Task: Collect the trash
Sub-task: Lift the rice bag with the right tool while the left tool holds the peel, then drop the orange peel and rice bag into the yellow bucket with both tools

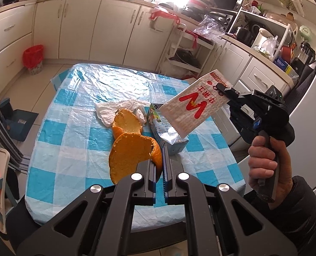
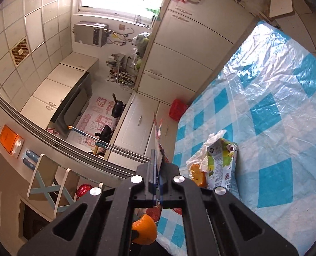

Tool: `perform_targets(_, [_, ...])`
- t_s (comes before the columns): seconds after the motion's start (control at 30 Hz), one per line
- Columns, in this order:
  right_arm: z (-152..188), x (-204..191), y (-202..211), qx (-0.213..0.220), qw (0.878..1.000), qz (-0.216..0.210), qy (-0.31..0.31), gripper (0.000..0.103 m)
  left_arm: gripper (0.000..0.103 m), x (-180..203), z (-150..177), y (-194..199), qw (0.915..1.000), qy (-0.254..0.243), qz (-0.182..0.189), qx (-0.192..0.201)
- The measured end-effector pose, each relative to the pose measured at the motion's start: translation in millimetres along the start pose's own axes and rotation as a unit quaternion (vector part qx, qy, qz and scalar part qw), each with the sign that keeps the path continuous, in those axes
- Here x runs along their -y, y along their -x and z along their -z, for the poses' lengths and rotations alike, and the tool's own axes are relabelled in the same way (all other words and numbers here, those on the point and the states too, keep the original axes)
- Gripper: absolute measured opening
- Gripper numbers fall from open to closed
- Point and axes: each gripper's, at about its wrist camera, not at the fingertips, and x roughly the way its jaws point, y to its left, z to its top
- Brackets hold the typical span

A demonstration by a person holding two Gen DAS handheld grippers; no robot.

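Note:
My left gripper (image 1: 160,155) is shut on the edge of a large orange peel (image 1: 132,157), held above the near part of the checked table (image 1: 72,140). That held peel (image 2: 144,230) also shows below the fingers in the right wrist view. To the right, a hand (image 1: 264,164) holds my right gripper (image 1: 222,89), shut on a white wrapper with a red M (image 1: 192,108) lifted off the table. In its own view the right gripper (image 2: 159,162) pinches the wrapper (image 2: 158,136) edge-on. A second orange peel (image 1: 127,121), a crushed drink carton (image 1: 164,132) and a white plastic scrap (image 1: 113,111) lie on the table.
A red-lined bin (image 1: 33,57) stands on the floor by the cabinets beyond the table's far left corner; it appears as the bin (image 2: 178,108) in the right wrist view. A cluttered rack (image 1: 185,49) and counters stand behind the table. A folding chair (image 2: 49,183) stands by the sliding door.

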Motion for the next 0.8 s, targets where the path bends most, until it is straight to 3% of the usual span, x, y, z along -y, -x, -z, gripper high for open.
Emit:
perform_targets(0.13, [-1.6,-14.5,32.3,0.024,1.0,-0.002,0.016,0.002,0.005,13.1,-5.1,6.5,0.9998,-0.008,0.014,0.01])
perform_targets(0.37, [-2.1,-17.9,99.2,0.076,0.996,0.038,0.034,0.003,0.005,45.1,-10.7,9.3,0.9983,-0.031,0.048,0.016])
perform_targets(0.8, [-7.5,-3.3,187.6,0.121,0.965,0.218,0.076,0.003,0.005,135.0,-11.2,-25.0,0.9889,-0.078,0.126,-0.01])
